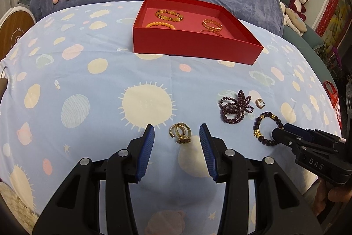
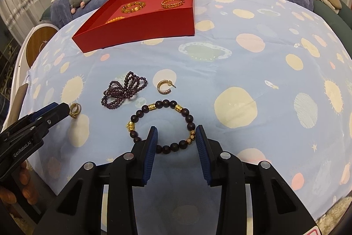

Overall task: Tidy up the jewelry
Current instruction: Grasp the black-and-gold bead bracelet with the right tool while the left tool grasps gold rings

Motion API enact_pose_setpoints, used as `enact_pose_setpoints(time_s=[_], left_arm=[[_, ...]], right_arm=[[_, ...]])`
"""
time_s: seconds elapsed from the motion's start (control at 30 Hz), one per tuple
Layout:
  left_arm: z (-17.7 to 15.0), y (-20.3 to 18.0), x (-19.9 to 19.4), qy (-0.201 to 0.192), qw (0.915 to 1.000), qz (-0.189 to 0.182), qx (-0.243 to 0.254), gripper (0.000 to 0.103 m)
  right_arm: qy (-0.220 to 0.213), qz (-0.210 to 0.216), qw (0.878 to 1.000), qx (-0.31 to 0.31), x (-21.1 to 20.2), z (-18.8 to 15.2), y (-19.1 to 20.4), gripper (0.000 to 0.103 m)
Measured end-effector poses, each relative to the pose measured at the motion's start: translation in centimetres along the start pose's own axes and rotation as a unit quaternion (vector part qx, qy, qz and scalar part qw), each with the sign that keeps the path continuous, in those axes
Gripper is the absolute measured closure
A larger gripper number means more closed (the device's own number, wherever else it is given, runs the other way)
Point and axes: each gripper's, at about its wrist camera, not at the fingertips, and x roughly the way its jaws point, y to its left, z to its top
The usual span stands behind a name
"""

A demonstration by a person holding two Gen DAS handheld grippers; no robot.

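I see the bed (image 1: 88, 80) under its blue planet-print sheet carrying everything. The red box (image 1: 193, 47) sits toward the far edge, with four gold and amber bracelets inside by my left view — my right view shows only three, the near wall hiding the rest. Nearer my edge lie the loose pieces: a tangle of purple beads (image 2: 123, 89), then the dark bead bracelet (image 2: 162, 124) with gold charms, a gold hoop earring (image 2: 165, 86), and a gold ring (image 1: 181, 134).

My right gripper (image 2: 176, 136) straddles the bracelet's near arc, jaws part-open; the left pad covers a stretch of beads and the right pad stands just beside them, so I cannot tell whether it grips yet. The left view only shows that gripper's tip at the bracelet's edge.

My left gripper (image 1: 177, 133) stands part-open around the ring, pads apart from it on both sides — the right view half hides the ring behind that gripper's tip.
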Motion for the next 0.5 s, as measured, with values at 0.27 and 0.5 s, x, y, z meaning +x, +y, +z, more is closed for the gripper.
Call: enact_pose_setpoints(time_s=[0.27,0.5], left_arm=[[-0.11,0.07,0.31,0.005,1.0,0.001,0.0,0.062],[-0.17,0.12,0.29,0.005,1.0,0.0,-0.002,0.062]], right_arm=[[-0.002,-0.013,1.0,0.002,0.41,0.45,-0.19,0.081],[-0.007,-0.033,0.999,-0.009,0.61,0.65,-0.07,0.091]])
